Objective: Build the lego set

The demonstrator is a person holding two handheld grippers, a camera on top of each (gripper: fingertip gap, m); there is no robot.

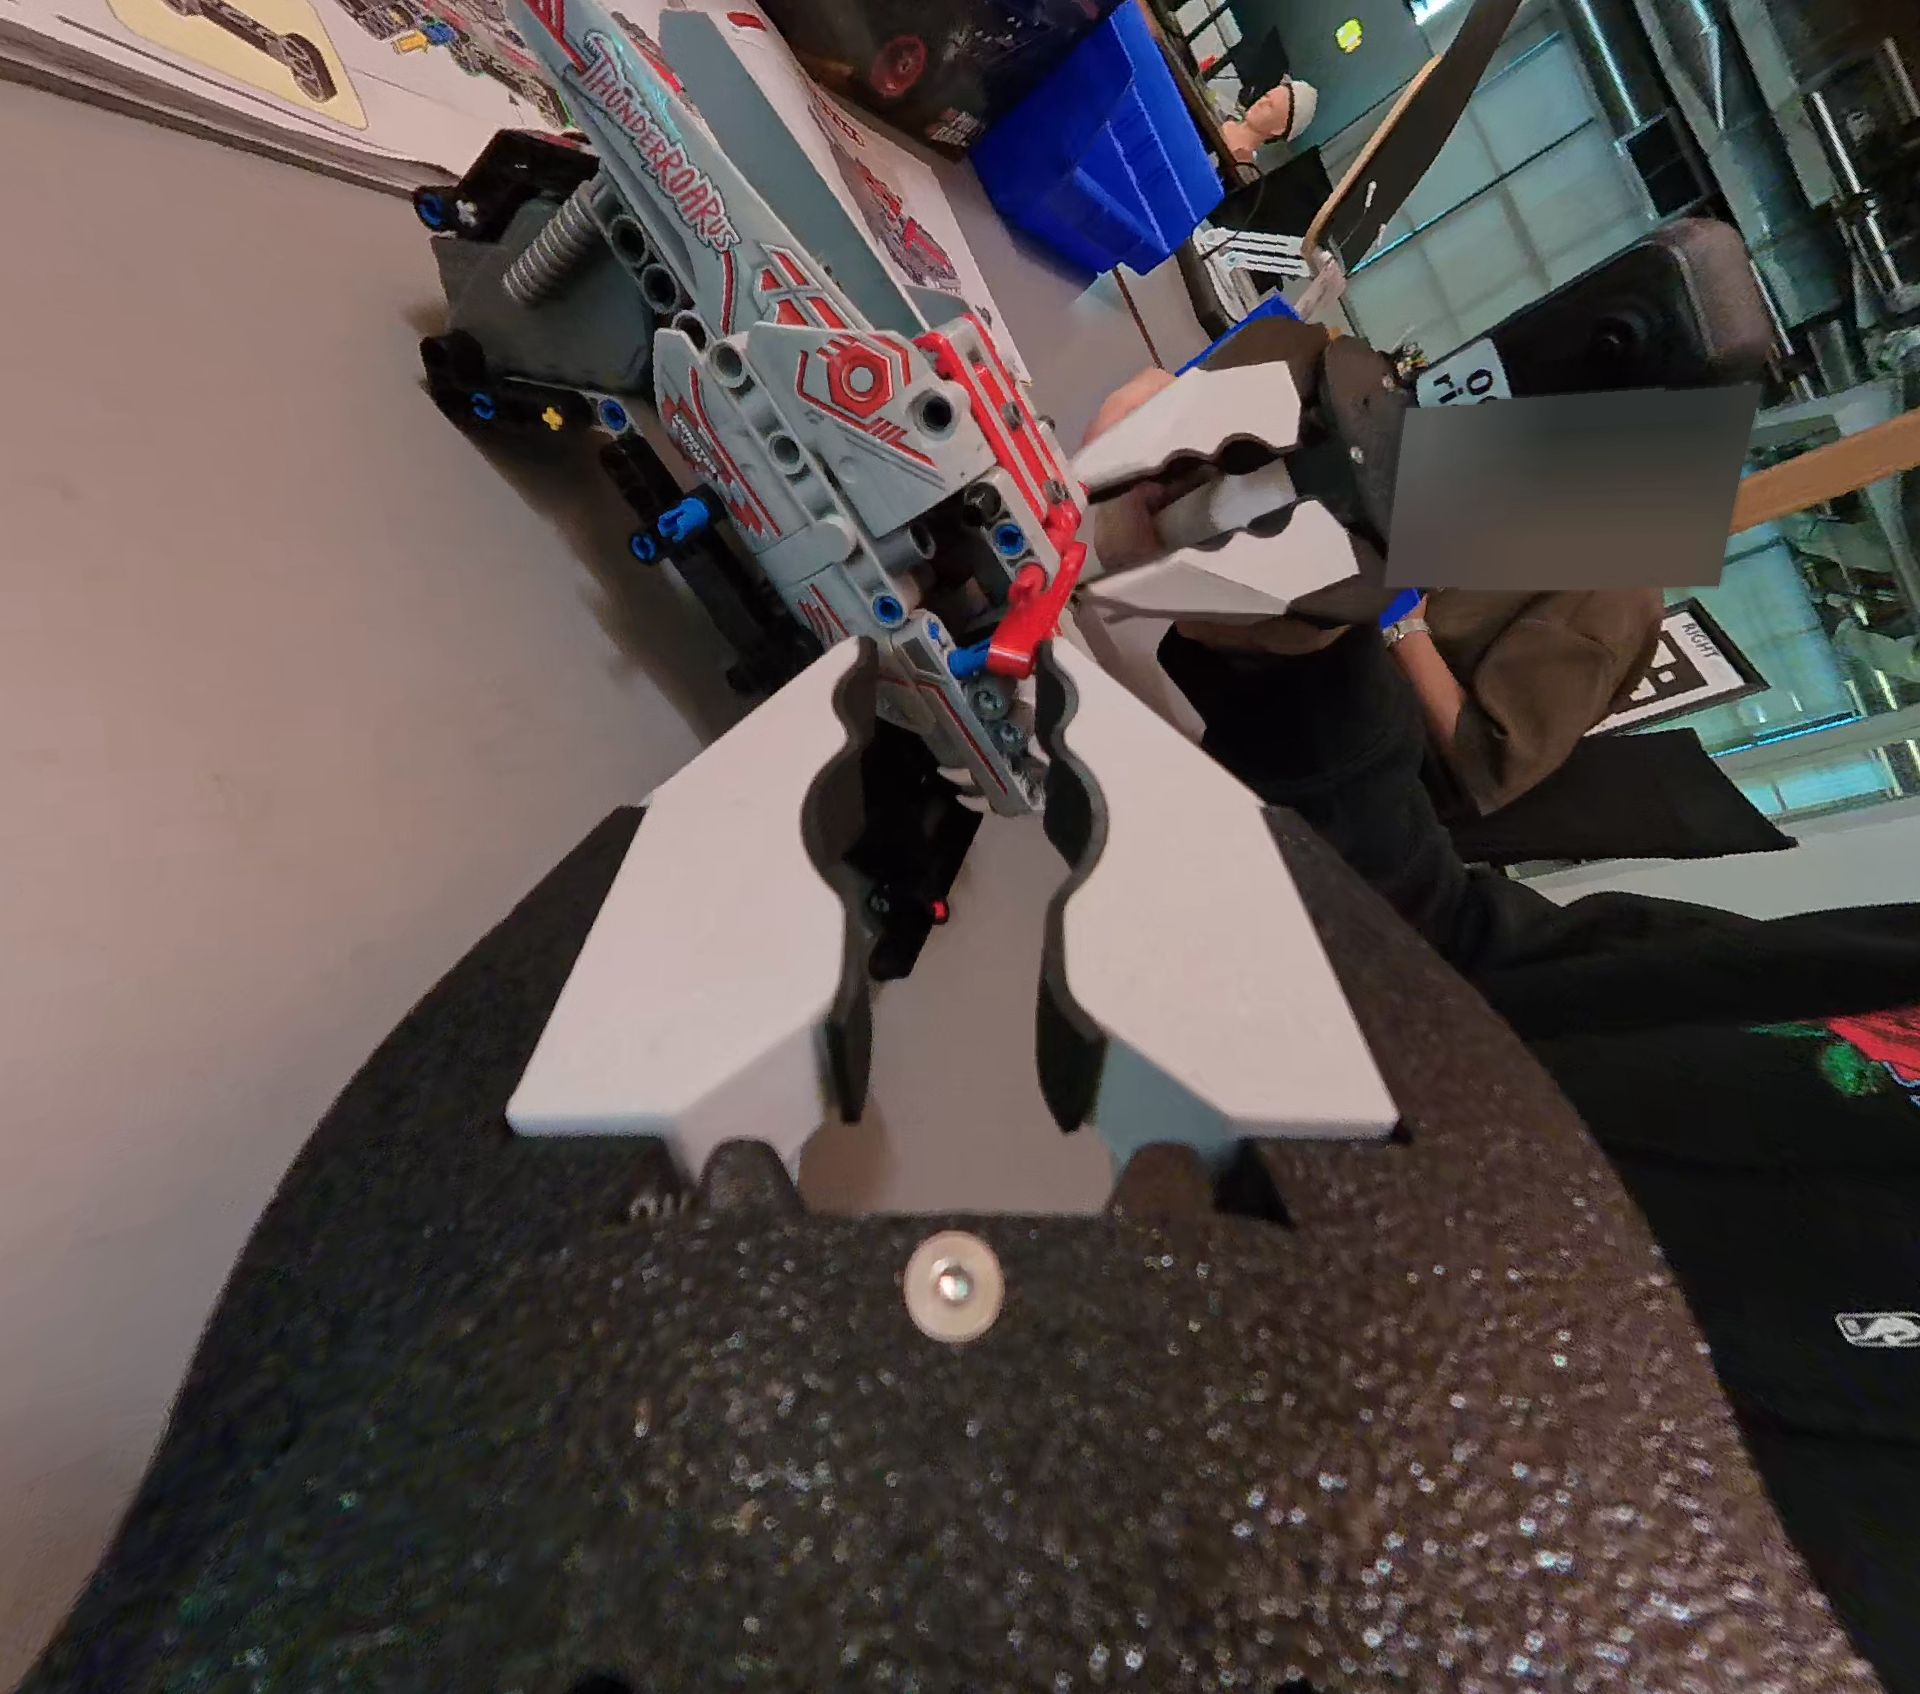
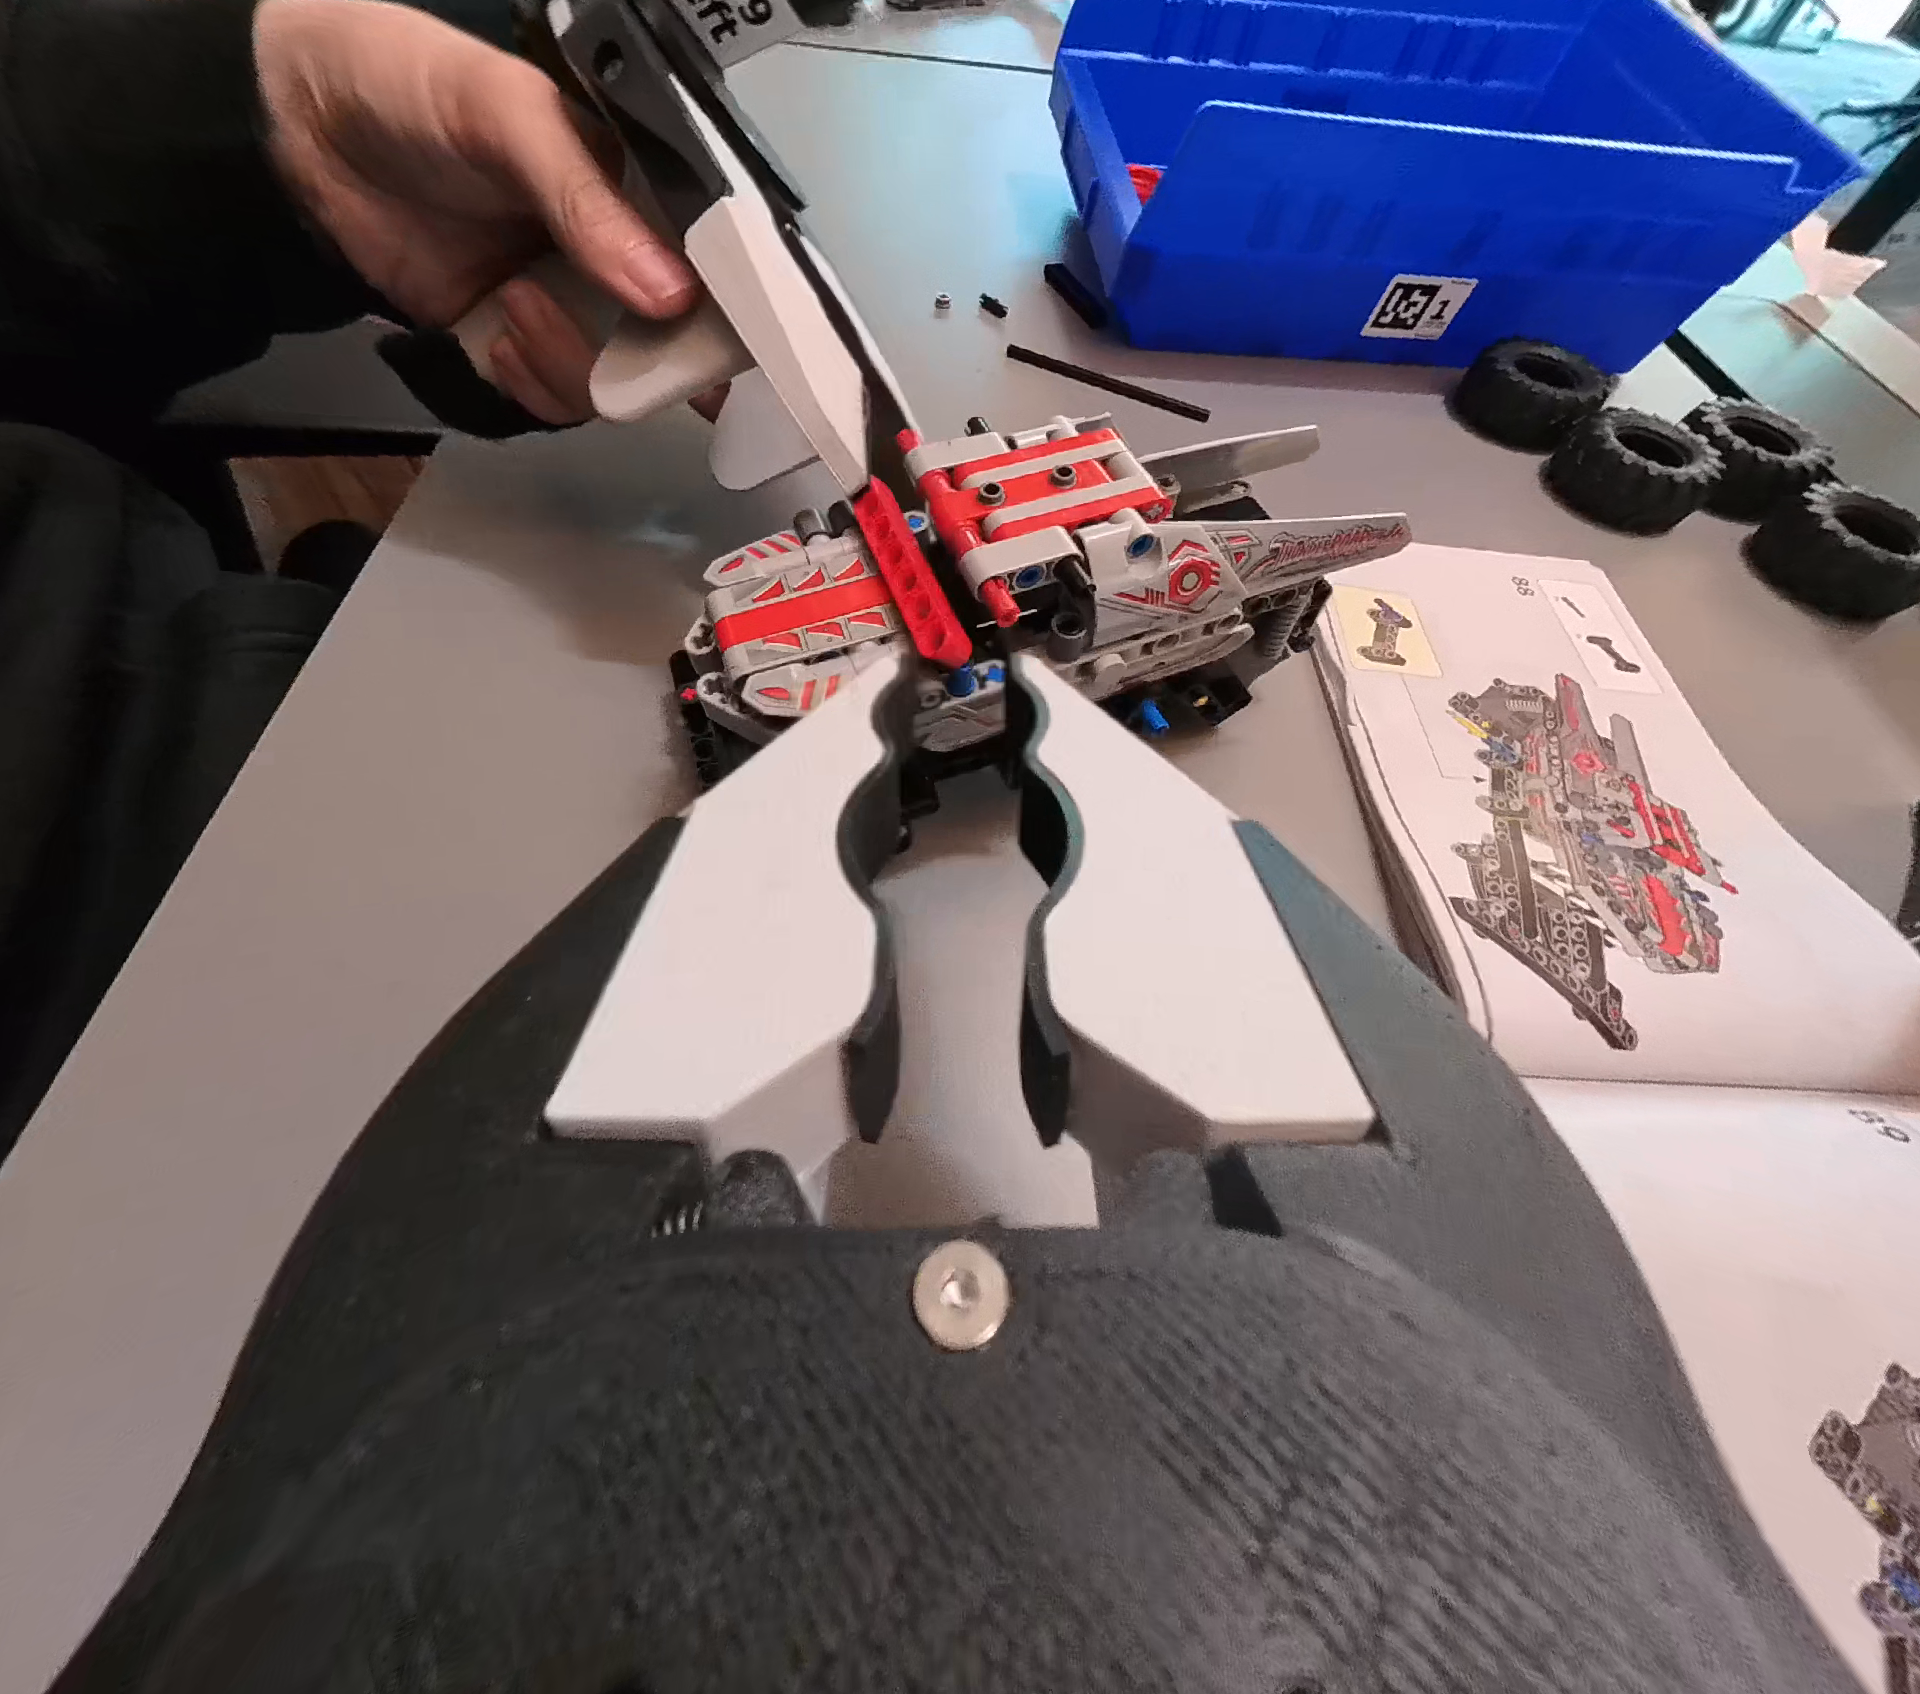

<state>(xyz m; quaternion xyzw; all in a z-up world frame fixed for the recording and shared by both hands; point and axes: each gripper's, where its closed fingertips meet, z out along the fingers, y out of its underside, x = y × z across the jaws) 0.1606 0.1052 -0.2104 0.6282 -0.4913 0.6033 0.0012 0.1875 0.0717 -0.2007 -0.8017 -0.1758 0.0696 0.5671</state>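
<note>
Grey tabletop (image 2: 499, 813) in a workshop room; shelving and glass partitions are seen behind. The lego model (image 2: 997, 595), a grey and red vehicle body without wheels, is seated on the table near its middle.

Left gripper (image 1: 951, 657): jaws are parted by a narrow gap. The tips are set on either side of the model's near end, where a red piece (image 1: 1034, 605) and a blue pin (image 1: 966, 660) are seen between them. Whether the pads actually press on the model cannot be told. In the right wrist view this gripper (image 2: 883, 460) is angled down onto the model's top beside a red beam (image 2: 914, 574), and is held by a hand (image 2: 436, 190) in a black sleeve.

Right gripper (image 2: 951, 678): jaws are likewise held slightly apart, tips brought to the model's side, with a blue pin (image 2: 961, 680) showing in the gap. Firm contact cannot be confirmed.

An open instruction booklet (image 2: 1558, 813) is laid just beside the model. A blue bin (image 2: 1455, 190) is placed farther back, with four black tyres (image 2: 1631, 455) next to it. A thin black axle (image 2: 1107, 384) and two small loose parts (image 2: 966, 304) are scattered between bin and model.
</note>
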